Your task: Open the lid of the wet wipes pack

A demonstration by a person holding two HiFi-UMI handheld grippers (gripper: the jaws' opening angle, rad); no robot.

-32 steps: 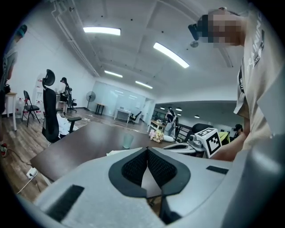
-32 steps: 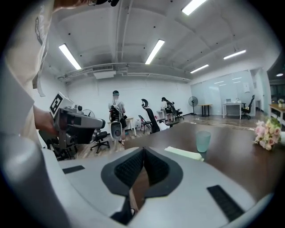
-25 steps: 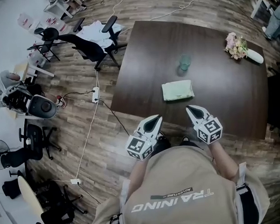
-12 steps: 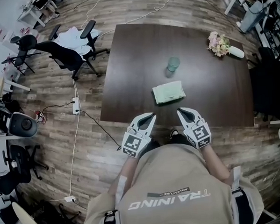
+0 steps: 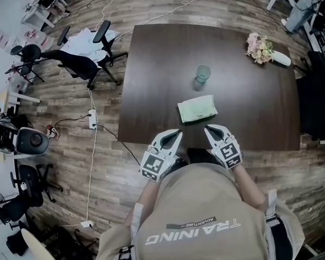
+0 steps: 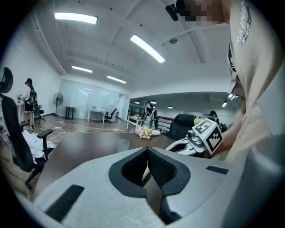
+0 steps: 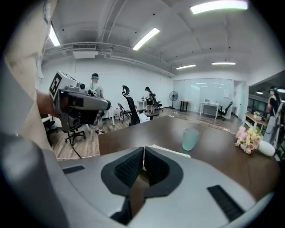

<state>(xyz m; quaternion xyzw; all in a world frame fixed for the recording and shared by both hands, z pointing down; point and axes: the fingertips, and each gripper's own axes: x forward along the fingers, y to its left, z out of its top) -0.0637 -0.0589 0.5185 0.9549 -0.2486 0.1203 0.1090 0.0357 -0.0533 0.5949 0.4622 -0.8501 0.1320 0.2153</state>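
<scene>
Near the front edge of the table [image 5: 246, 68], just ahead of both tools: wet wipes pack [image 5: 197, 108], flat, pale green. Probably light, soft, slippery film; best pinned at one end, lid lifted at its lip. Lid too small to make out. Long axis left-right, slightly skewed. Closed on nothing, short of the pack: left gripper [image 5: 175, 133], right gripper [image 5: 209, 129]. Cup [image 5: 203, 74] beyond.

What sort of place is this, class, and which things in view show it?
Most likely an open-plan office: wheeled office chairs stand on the wood floor beside a large dark table, white desks stand further off, and strip lights run along the ceiling.
</scene>
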